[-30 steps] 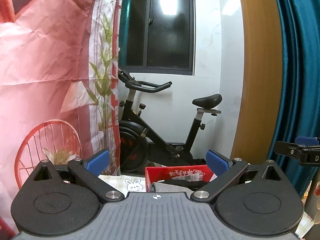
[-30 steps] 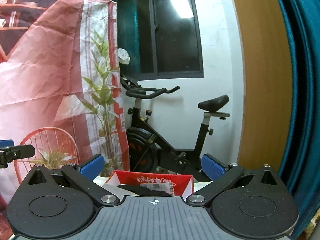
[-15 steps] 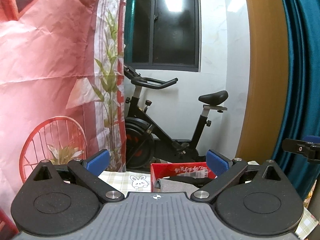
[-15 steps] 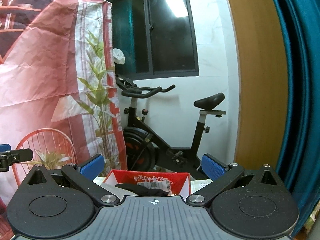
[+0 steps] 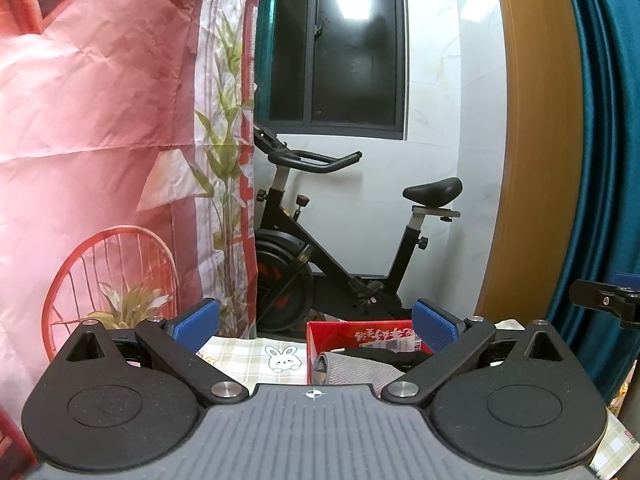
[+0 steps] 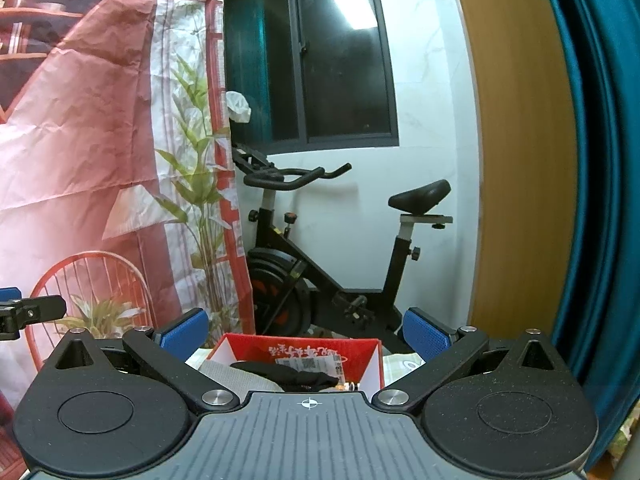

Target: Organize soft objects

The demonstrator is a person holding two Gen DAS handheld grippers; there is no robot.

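With both my jaws spread wide and empty, left gripper (image 5: 316, 322) and right gripper (image 6: 306, 326) hover above the red box (image 6: 300, 350) on the checked tabletop (image 5: 248, 354). Grey cloth (image 5: 352, 370) and black cloth (image 6: 296, 376) lie inside; I'd descend slowly and pinch low.

Both wrist cameras look level and forward along wide-spread fingers. Each sees the near red box (image 5: 362, 334) (image 6: 298, 350) ahead and the far exercise bike (image 5: 340, 248) (image 6: 328, 252).

Red cardboard box (image 6: 372, 364) holds matt grey cloth (image 5: 352, 370); creased pink backdrop (image 5: 100, 120); glossy teal curtain (image 6: 600, 160).
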